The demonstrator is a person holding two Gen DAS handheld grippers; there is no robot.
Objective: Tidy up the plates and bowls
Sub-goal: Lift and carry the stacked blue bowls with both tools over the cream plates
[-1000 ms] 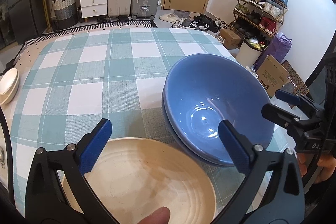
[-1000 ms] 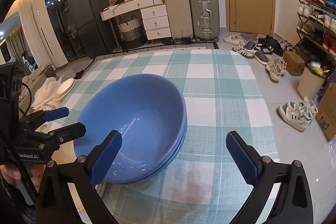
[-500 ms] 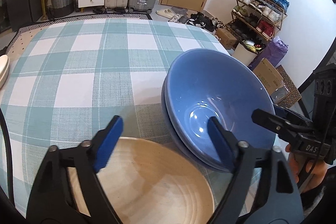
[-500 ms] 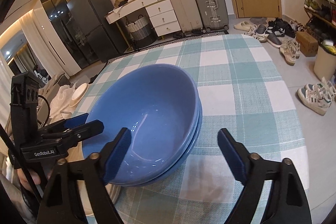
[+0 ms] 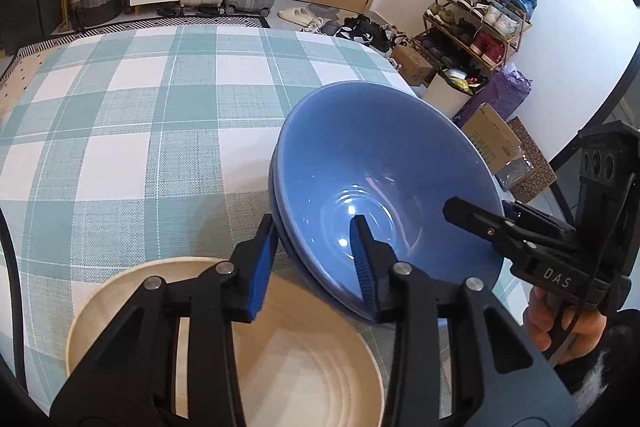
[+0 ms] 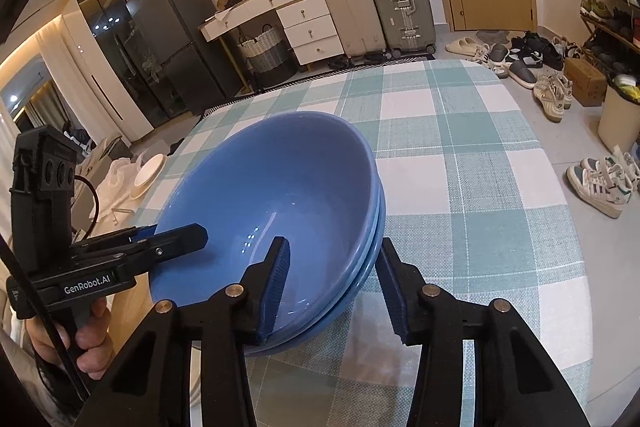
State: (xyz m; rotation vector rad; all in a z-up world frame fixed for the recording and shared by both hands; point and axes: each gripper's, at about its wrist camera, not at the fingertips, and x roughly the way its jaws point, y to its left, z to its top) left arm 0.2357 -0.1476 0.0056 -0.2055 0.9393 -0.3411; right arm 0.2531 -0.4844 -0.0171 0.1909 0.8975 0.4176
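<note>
Two nested blue bowls (image 5: 380, 171) stand on the checked tablecloth; they also show in the right wrist view (image 6: 280, 195). My left gripper (image 5: 316, 259) straddles their near-left rim, one finger inside and one outside, closing on it. My right gripper (image 6: 332, 283) straddles the opposite rim the same way, and shows in the left wrist view (image 5: 480, 223). A cream plate (image 5: 280, 367) lies right under the left gripper. Whether the pads touch the rim is unclear.
The table (image 5: 120, 115) has a teal and white checked cloth, with its right edge close to the bowls. A white dish (image 6: 150, 169) lies off the table at left. Suitcases, drawers, a shoe rack and boxes stand on the floor around.
Both grippers have narrowed from wide open and moved in onto opposite sides of the blue bowls' rim. The bowls have not moved on the cloth.
</note>
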